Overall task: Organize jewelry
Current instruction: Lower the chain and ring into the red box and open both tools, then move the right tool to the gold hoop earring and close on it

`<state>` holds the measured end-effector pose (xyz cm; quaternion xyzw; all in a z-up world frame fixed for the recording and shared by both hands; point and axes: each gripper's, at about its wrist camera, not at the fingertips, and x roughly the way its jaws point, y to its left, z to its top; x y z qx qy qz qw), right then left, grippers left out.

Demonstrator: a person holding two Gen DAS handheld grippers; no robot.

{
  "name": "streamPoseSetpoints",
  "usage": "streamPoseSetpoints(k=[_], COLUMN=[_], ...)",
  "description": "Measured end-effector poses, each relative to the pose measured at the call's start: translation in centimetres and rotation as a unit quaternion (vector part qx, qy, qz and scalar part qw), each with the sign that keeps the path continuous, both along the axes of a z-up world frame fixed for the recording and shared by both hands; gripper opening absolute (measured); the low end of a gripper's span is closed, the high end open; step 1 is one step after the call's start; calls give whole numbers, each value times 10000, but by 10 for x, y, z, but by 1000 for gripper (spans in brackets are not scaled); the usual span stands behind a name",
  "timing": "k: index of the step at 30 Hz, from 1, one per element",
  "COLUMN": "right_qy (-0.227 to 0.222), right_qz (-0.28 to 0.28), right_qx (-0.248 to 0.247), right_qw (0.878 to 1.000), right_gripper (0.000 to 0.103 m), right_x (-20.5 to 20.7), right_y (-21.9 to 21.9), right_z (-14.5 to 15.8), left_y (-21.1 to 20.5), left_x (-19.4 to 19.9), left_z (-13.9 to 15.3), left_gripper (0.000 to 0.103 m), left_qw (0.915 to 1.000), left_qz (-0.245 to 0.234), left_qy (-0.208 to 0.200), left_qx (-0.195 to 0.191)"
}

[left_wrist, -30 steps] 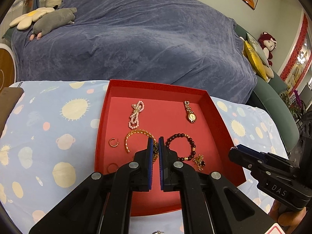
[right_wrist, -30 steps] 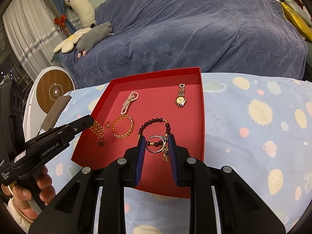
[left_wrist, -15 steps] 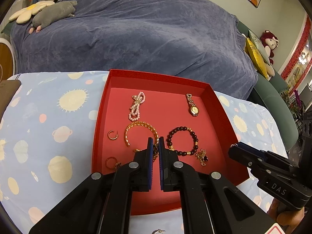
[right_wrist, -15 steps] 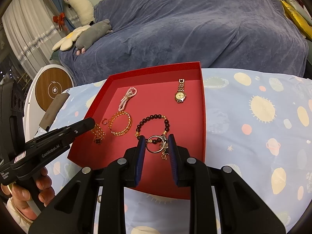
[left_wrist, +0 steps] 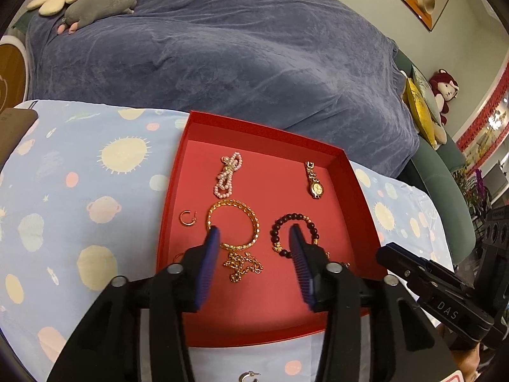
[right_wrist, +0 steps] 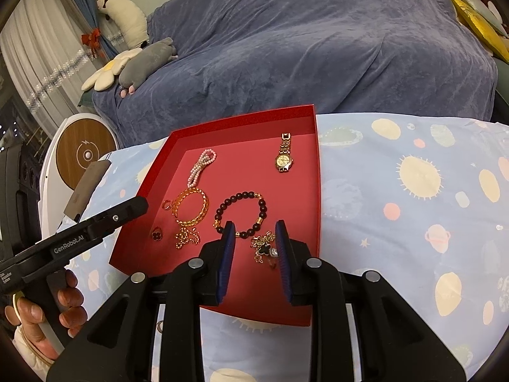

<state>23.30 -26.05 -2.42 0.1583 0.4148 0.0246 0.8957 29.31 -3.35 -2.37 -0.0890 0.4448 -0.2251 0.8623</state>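
Observation:
A red tray (left_wrist: pixel 356 184) (right_wrist: pixel 318 197) on the patterned cloth holds a pearl bracelet (left_wrist: pixel 228 175), a gold watch (left_wrist: pixel 314 184), a gold bangle (left_wrist: pixel 233 222), a dark bead bracelet (left_wrist: pixel 294 230), a gold hoop (left_wrist: pixel 188 218) and a gold chain (left_wrist: pixel 243 264). My left gripper (left_wrist: pixel 254 238) is open and empty above the chain. My right gripper (right_wrist: pixel 254 234) is open above the tray's near right corner, over a clover charm piece with a ring (right_wrist: pixel 265 248). A dark clover ring (right_wrist: pixel 156 232) lies at the tray's left.
A silver hoop earring (left_wrist: pixel 248 377) lies on the cloth in front of the tray. A blue-covered sofa (left_wrist: pixel 222 47) with plush toys (right_wrist: pixel 140 63) stands behind the table. A brown flat object (right_wrist: pixel 84 187) sits at the table's left edge.
Both grippers opened. The left one let go of the gold chain, which now lies in the tray; the right one released the ring piece beside the clover charm.

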Motion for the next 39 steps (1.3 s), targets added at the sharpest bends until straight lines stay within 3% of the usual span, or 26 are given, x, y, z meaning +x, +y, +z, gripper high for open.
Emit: streamPoseSetpoints(k=[2, 9, 22, 31, 39], right_qy=[-41, -149, -218, -193, -33], right_qz=[-26, -19, 210, 542, 1004], right_qx=[-7, -45, -254, -253, -285], right_qw=[10000, 9999, 9992, 9980, 9945], right_gripper=[35, 35, 35, 35, 42], right_x=[-2, -8, -30, -47, -68], right_y=[-1, -5, 2, 25, 65], right_z=[3, 13, 23, 24, 10], left_y=[4, 23, 57, 59, 69], left_x=[-1, -4, -22, -41, -61], left_z=[5, 19, 39, 38, 34], left_gripper=[47, 47, 52, 52, 65], left_qw=[10000, 9997, 9987, 9984, 9983], left_qz=[29, 178, 344, 238, 243], left_qy=[-18, -133, -371, -385, -313], left_qx=[-66, -110, 83, 346, 438])
